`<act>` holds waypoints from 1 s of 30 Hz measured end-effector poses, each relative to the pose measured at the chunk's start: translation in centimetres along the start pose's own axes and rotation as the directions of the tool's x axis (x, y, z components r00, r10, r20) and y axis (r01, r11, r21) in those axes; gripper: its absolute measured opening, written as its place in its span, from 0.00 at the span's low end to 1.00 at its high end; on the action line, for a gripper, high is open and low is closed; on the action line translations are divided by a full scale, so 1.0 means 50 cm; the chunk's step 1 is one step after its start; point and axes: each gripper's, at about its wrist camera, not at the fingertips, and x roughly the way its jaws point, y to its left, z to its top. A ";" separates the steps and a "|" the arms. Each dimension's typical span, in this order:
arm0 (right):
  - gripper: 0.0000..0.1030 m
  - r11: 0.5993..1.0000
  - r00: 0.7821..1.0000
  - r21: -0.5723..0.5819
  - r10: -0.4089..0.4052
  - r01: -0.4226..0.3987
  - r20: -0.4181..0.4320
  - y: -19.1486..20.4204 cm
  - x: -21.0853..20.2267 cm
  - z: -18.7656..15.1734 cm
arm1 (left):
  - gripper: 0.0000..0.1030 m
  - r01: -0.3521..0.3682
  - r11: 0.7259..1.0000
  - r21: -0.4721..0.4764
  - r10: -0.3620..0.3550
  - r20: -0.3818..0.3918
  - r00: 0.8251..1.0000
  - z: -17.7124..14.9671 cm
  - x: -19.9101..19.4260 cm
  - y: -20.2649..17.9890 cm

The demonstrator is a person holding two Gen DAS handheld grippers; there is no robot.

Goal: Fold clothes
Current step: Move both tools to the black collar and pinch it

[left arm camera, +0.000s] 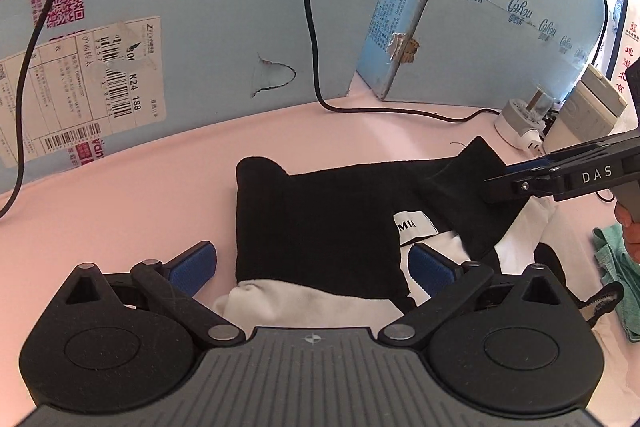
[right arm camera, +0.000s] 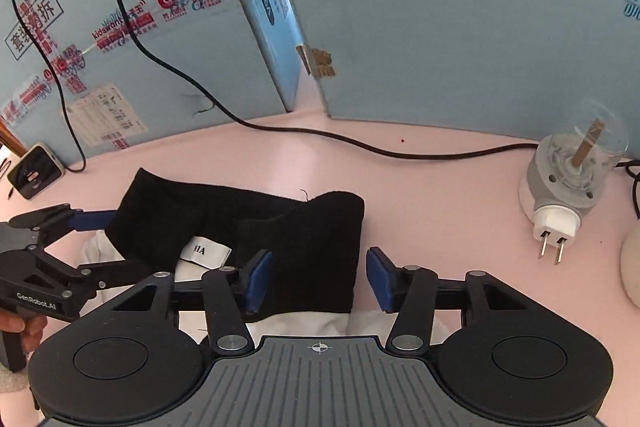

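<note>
Grippers both spread wide: left gripper (left arm camera: 314,263) and right gripper (right arm camera: 318,277) hold nothing, each straddling the black-and-white garment (left arm camera: 320,223) folded on the pink table (left arm camera: 120,195); blue cardboard boxes (left arm camera: 208,39) at twelve o'clock.

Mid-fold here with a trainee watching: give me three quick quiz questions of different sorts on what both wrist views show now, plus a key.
1. True or false: the left tongs are shut on the black and white garment.
2. Multiple choice: the white label on the garment lies A) in plain view on the fabric, B) between the blue pads of the right tongs, C) beside the white plug adapter.
3. Fill in: the black cable runs across the ____ tabletop.

Key: 1 false, both tongs stand open over the garment. 2 A. 3 pink.
</note>
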 end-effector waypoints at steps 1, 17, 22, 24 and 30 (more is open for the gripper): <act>0.50 1.000 1.000 0.006 0.001 -0.001 -0.008 -0.003 0.007 0.000 | 1.00 -0.002 1.000 0.001 0.002 0.003 1.000 0.003 0.004 -0.002; 0.06 0.999 0.996 0.046 0.017 -0.021 0.085 0.002 0.011 0.023 | 0.09 -0.075 0.996 0.042 0.071 0.087 0.994 0.059 -0.043 0.011; 0.06 1.000 0.991 0.020 0.019 -0.022 0.133 0.034 0.031 0.070 | 0.08 -0.174 0.981 0.088 0.165 0.101 0.981 0.081 -0.028 0.025; 0.06 1.000 0.993 0.014 -0.004 0.002 0.119 0.042 0.059 0.082 | 0.08 -0.199 0.975 0.098 0.191 0.087 0.978 0.075 -0.009 0.026; 0.32 0.997 0.996 0.070 -0.050 0.045 0.072 0.015 0.073 0.083 | 0.54 -0.214 0.976 0.044 0.208 0.113 0.972 0.053 -0.029 0.039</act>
